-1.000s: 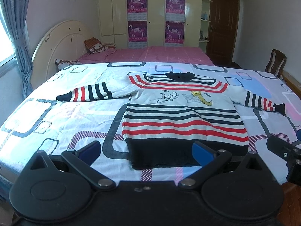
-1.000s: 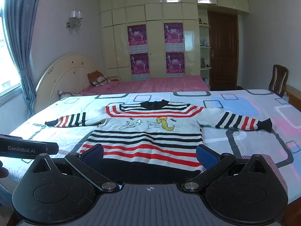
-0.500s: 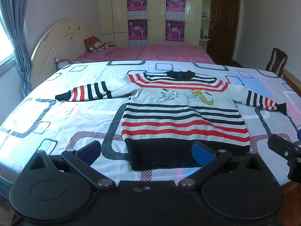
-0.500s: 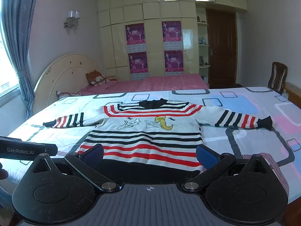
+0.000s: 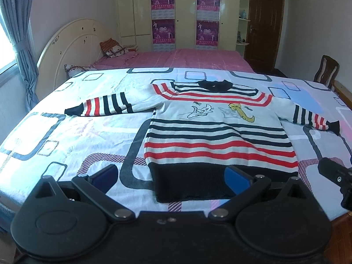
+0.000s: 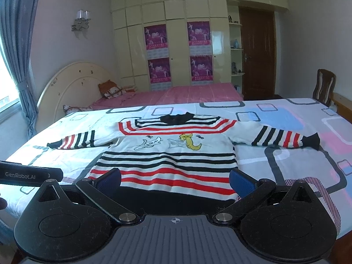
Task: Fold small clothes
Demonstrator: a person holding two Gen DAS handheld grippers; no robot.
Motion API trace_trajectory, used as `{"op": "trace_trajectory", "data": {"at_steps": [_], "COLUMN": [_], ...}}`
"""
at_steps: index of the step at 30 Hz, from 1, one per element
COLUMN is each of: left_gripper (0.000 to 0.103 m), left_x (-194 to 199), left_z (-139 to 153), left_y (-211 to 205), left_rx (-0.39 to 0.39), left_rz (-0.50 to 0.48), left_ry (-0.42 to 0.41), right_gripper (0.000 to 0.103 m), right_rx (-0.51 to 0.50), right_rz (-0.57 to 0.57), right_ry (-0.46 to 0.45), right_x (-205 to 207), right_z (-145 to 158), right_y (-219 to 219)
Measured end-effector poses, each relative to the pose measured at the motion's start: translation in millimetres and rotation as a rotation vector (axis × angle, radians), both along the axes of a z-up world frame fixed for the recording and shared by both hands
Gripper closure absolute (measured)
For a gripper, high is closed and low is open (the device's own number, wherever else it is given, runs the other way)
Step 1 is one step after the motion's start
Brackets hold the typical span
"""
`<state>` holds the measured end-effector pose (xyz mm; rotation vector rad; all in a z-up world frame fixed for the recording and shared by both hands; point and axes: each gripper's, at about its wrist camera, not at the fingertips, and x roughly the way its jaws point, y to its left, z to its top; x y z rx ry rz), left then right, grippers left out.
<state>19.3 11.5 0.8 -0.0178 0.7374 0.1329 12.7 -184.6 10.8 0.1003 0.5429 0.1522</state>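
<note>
I hold my left gripper (image 5: 171,175) and my right gripper (image 6: 175,179) low at the near edge of the bed (image 5: 66,132), and both have the fingers spread wide with nothing between them. The small striped sweater (image 5: 215,132) lies flat and face up on the bedsheet, the black hem (image 5: 189,180) near me, the black collar (image 5: 214,85) far, and the two sleeves stretched out to the left and to the right.

Compared with one second ago, almost nothing is different: the sweater has not moved, and my two cameras have only come a little closer and tilted slightly, so the garment looks a bit bigger. In the right view the left gripper's body shows at the left edge; in the left view the right one shows at the right edge.

I think this means the folding is not yet begun. I am only lining up. My guess is that the next move is to take one sleeve or the hem corners.
</note>
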Motion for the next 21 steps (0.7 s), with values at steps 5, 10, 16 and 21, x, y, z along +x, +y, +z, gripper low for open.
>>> {"op": "trace_trajectory", "data": {"at_steps": [5, 10, 16, 21], "left_gripper": [0.000, 0.000, 0.000, 0.000], "left_x": [11.8, 26.1, 51.7, 78.2], "left_z": [-3.8, -8.4, -18.6, -29.1], "left_y": [2.6, 4.9, 12.8, 22.7], "left_rx": [0.001, 0.002, 0.003, -0.012], "left_rz": [0.004, 0.007, 0.013, 0.012], "left_ry": [0.012, 0.025, 0.049, 0.062], "right_gripper": [0.000, 0.000, 0.000, 0.000], "right_rx": [-0.001, 0.000, -0.001, -0.008], "right_rz": [-0.012, -0.025, -0.039, -0.059], "right_ry": [0.011, 0.030, 0.047, 0.069], "right_x": [9.5, 23.5, 44.8, 68.9], "right_z": [-4.2, -10.5, -19.9, -30.3], "right_y": [-1.5, -3.2, -4.0, -3.8]}}
